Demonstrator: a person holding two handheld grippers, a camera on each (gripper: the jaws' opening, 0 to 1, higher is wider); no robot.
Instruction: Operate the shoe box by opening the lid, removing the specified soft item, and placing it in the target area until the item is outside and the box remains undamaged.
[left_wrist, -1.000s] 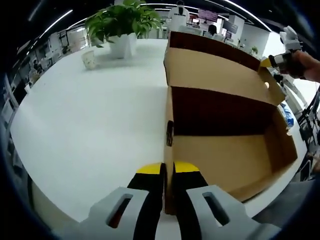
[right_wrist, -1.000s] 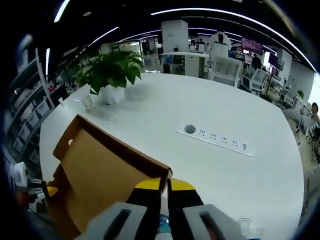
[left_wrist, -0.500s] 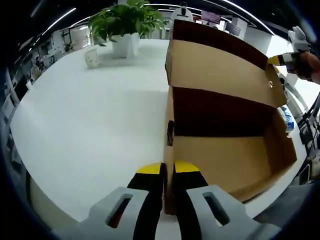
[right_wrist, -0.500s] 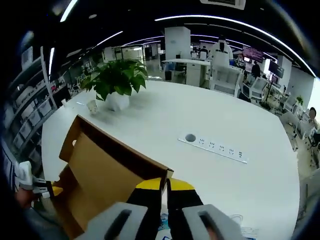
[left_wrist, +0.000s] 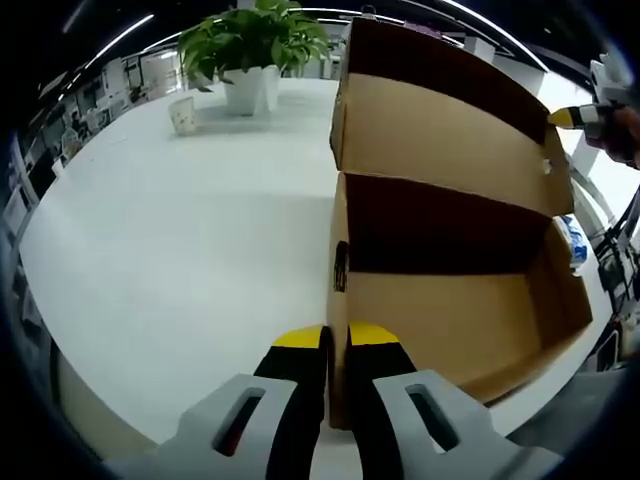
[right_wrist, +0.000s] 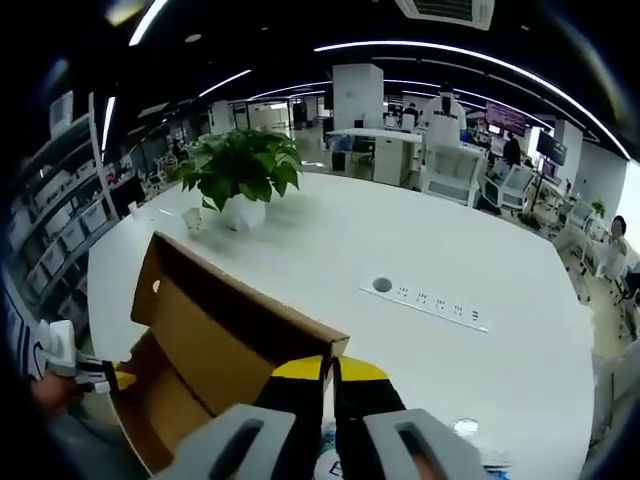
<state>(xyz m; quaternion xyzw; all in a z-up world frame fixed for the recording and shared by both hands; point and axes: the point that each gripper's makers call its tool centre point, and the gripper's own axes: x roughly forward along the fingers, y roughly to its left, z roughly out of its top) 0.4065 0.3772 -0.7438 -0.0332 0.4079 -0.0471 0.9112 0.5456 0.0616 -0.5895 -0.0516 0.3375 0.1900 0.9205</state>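
We are gripping the brown cardboard shoe box (left_wrist: 450, 300): left tool (left_wrist: 335, 345) clamping its side wall, right tool (right_wrist: 330, 372) pinching its raised lid (right_wrist: 240, 325). No writing is readable.

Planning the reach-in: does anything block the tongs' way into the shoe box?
Nothing visible does. The lid stands raised, pinched at its edge by the right tongs, so the shoe box is open on top. The left tongs clamp its near wall. Its visible floor looks bare.

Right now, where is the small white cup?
In the left gripper view, the small white cup stands on the white table, left of the white-potted green plant.
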